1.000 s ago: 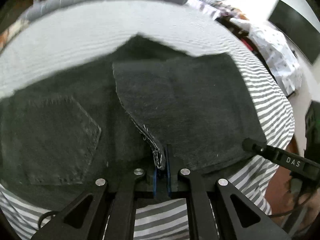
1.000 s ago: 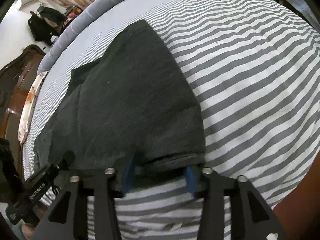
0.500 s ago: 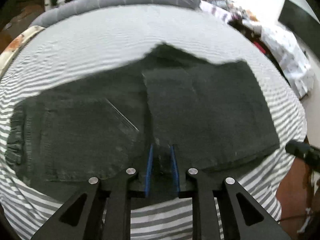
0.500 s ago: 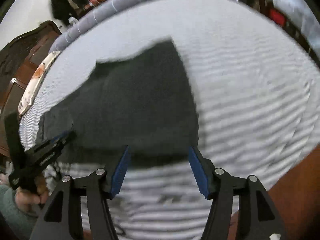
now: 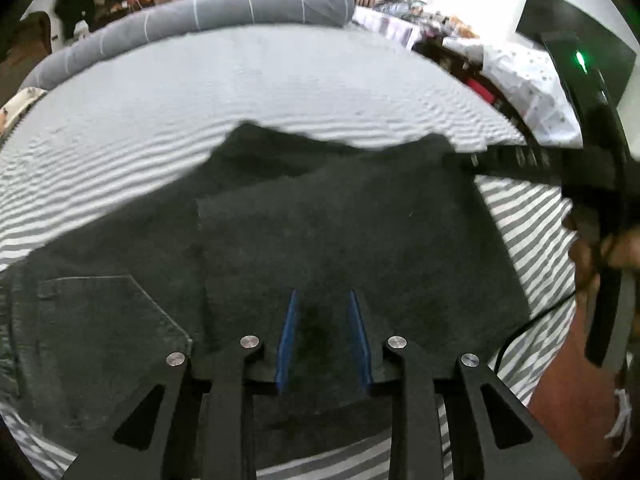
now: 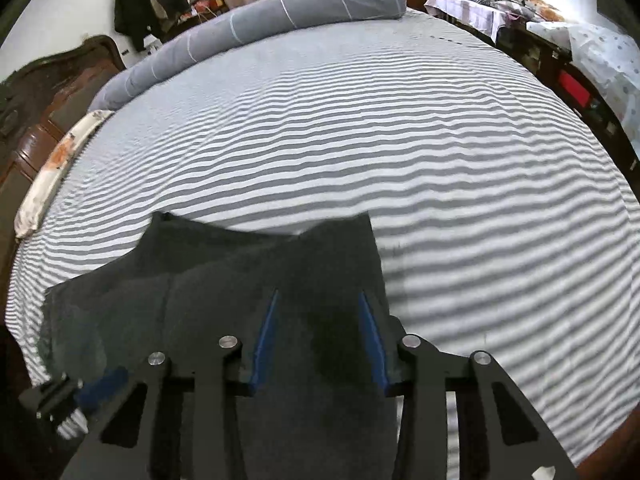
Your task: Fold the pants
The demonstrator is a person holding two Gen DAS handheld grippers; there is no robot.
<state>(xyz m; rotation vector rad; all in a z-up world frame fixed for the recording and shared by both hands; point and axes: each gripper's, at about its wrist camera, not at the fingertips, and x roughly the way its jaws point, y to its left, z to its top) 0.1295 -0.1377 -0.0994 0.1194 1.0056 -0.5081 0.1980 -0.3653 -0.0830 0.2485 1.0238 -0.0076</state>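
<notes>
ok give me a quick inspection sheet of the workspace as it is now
surface: bed with grey and white striped sheet, smooth.
job's things: dark pants lie flat near the sheet's front edge, one part folded over; back pocket faces up.
clutter: nothing seen on the sheet beyond the pants.
grippers: left claw over the pants, jaws opening, no cloth pinched; right claw over the folded part, jaws closing, no cloth gripped.
cables: a thin black cable hangs by the right hand.
surroundings: grey rolled quilt at the far edge, wooden headboard, cluttered side table.
</notes>
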